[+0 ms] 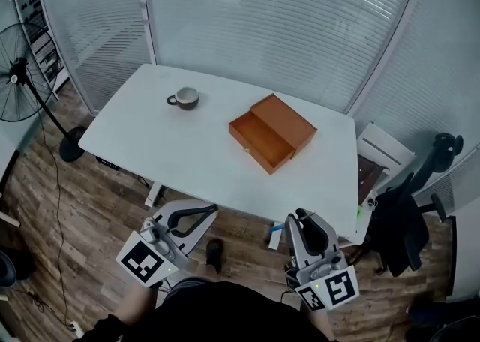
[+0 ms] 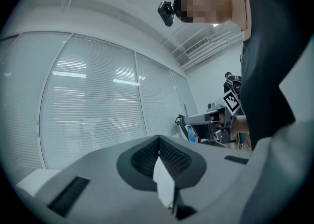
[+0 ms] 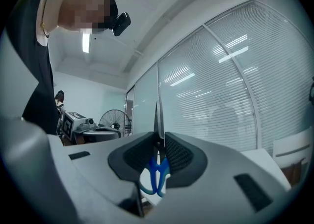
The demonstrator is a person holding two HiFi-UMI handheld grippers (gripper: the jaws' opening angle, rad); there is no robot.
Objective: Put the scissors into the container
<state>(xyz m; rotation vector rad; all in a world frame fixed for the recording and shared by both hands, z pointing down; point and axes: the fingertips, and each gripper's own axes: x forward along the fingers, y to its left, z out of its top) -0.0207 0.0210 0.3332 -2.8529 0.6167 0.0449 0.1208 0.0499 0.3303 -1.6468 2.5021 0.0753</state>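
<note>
The scissors (image 3: 158,175) have blue handles and stand upright between the jaws of my right gripper (image 3: 161,138), blades pointing up; the gripper is shut on them. In the head view that gripper (image 1: 300,215) hangs below the table's near edge, with a bit of blue handle (image 1: 277,226) showing beside it. The container, an open orange-brown wooden box (image 1: 271,132), sits on the white table (image 1: 172,154), right of centre. My left gripper (image 1: 214,208) is also held low before the table's near edge. Its jaws (image 2: 159,138) meet at the tips with nothing between them.
A dark mug (image 1: 184,97) stands at the table's back left. A standing fan (image 1: 19,70) is at the far left, a black office chair (image 1: 409,220) and a white seat (image 1: 382,149) at the right. Glass walls with blinds lie behind the table.
</note>
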